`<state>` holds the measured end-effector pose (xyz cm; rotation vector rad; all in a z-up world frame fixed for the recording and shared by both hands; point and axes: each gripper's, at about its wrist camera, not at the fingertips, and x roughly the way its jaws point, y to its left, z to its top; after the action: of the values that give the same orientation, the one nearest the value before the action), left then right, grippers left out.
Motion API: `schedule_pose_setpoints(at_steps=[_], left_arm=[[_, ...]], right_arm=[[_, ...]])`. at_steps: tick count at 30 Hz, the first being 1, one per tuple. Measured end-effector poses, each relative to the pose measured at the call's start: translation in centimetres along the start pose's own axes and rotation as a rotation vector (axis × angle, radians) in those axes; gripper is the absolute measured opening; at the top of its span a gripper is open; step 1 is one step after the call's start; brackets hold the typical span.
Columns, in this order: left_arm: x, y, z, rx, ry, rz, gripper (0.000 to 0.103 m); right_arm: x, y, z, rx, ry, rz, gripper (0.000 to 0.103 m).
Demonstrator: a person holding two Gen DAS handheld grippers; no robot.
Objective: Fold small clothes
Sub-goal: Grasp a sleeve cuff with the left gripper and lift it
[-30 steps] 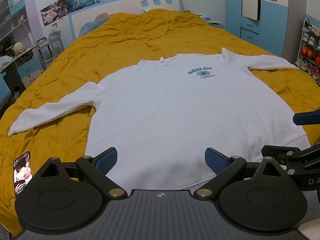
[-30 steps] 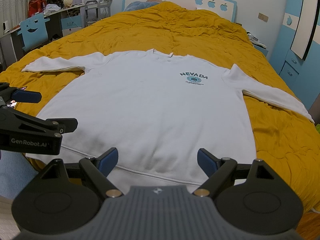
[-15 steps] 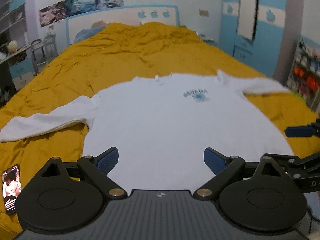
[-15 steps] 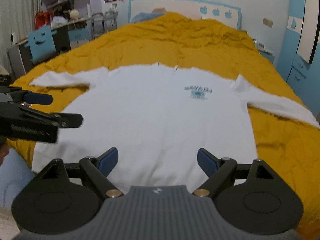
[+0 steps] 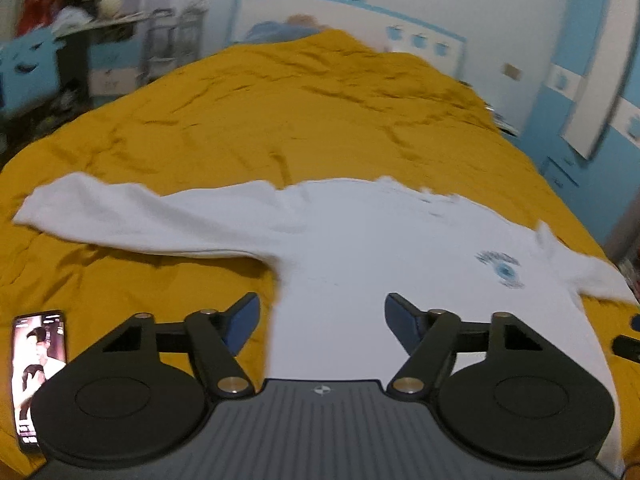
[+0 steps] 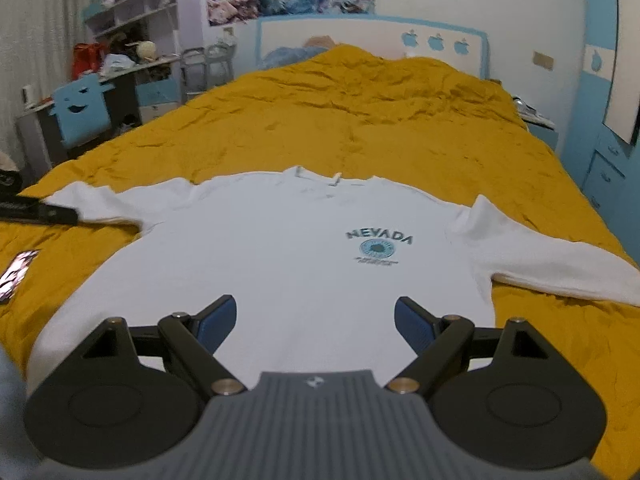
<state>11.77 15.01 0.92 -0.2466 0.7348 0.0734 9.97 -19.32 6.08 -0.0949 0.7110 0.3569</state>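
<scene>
A white long-sleeved sweatshirt (image 6: 304,248) with a blue NEVADA print (image 6: 378,240) lies flat, front up, on the yellow bedspread (image 6: 360,120), both sleeves spread out. In the left wrist view the sweatshirt (image 5: 360,248) shows with its left sleeve (image 5: 132,216) stretched leftward. My left gripper (image 5: 320,320) is open and empty, above the shirt's left side edge near the armpit. My right gripper (image 6: 316,324) is open and empty, above the lower middle of the shirt. The left gripper's arm (image 6: 36,210) shows at the left edge of the right wrist view.
A phone (image 5: 38,364) with a lit screen lies on the bedspread left of the shirt, near the bed's front edge. A desk, shelves and a blue chair (image 6: 80,116) stand left of the bed. Blue wardrobes (image 6: 608,152) stand to the right. The headboard (image 6: 372,40) is at the far end.
Both grippers have moved forward over the shirt. The left one has swung to the left, toward the left sleeve. Both stay open and empty.
</scene>
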Motion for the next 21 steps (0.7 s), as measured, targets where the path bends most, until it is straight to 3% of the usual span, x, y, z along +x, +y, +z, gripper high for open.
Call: schedule_pose_setpoints(at_steps=[5, 7, 11, 14, 15, 18, 21], left_arm=[[2.6, 5.5, 2.0, -0.133, 0.016, 0.057, 0.075], [3.1, 8.3, 2.7, -0.214, -0.01, 0.032, 0.075], [3.8, 14.7, 3.8, -0.415, -0.053, 0.012, 0.075], [3.7, 19.5, 4.3, -0.561, -0.112, 0.025, 0.083], [3.7, 21.2, 4.3, -0.615, -0.136, 0.026, 0.087], [4.1, 25.4, 4.6, -0.72, -0.177, 0.088, 0.087], [5.2, 28.8, 4.5, -0.805, -0.163, 0.144, 0.087]], right_arm=[[4.1, 0.0, 2.5, -0.004, 0.007, -0.028, 0.082], [5.6, -0.2, 3.3, 0.008, 0.006, -0.042, 0.08], [9.3, -1.3, 4.3, 0.064, 0.033, -0.061, 0.056], [11.9, -1.9, 4.8, 0.089, 0.059, -0.075, 0.045], [12.5, -1.9, 4.8, 0.085, 0.066, -0.072, 0.044], [14.7, -1.3, 5.1, 0.063, 0.077, -0.05, 0.042], [16.4, -0.4, 5.4, 0.05, 0.082, -0.026, 0.042]])
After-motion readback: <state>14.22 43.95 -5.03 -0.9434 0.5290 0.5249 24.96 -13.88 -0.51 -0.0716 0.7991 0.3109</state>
